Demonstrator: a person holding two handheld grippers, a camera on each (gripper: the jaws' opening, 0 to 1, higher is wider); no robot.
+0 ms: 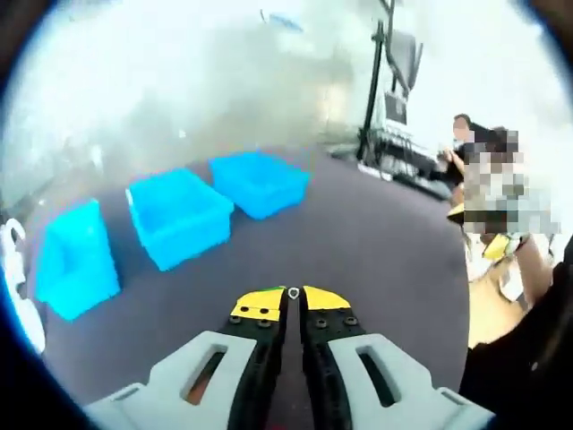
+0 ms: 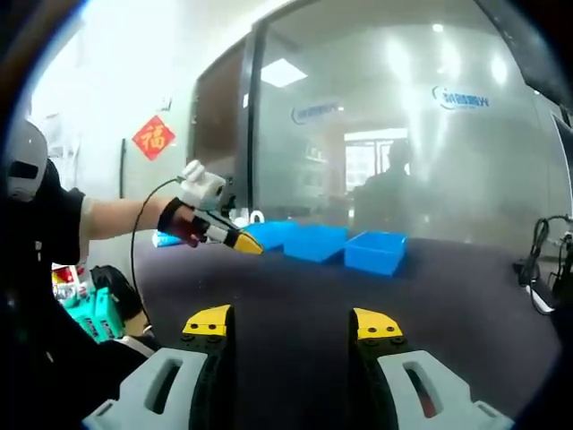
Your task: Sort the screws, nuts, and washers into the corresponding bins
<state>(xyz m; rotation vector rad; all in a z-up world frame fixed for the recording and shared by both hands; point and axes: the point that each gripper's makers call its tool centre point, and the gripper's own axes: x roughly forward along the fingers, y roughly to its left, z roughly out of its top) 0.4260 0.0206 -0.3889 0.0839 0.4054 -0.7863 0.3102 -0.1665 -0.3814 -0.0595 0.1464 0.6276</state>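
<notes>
Left gripper [image 1: 293,300] pinches a small silver ring-like piece [image 1: 294,292], orientation unclear, above the dark table [image 1: 376,242]. Three blue bins [image 1: 179,215] in a row beyond. Right gripper [image 2: 294,327] spread, empty.

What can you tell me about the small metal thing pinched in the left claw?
The small metal piece looks silvery and ring-like, perhaps a nut or washer; it is too small to say which. It sits pinched between the yellow tips of the left claw, whose jaws are closed on it, above the dark table, short of the blue bins.
</notes>
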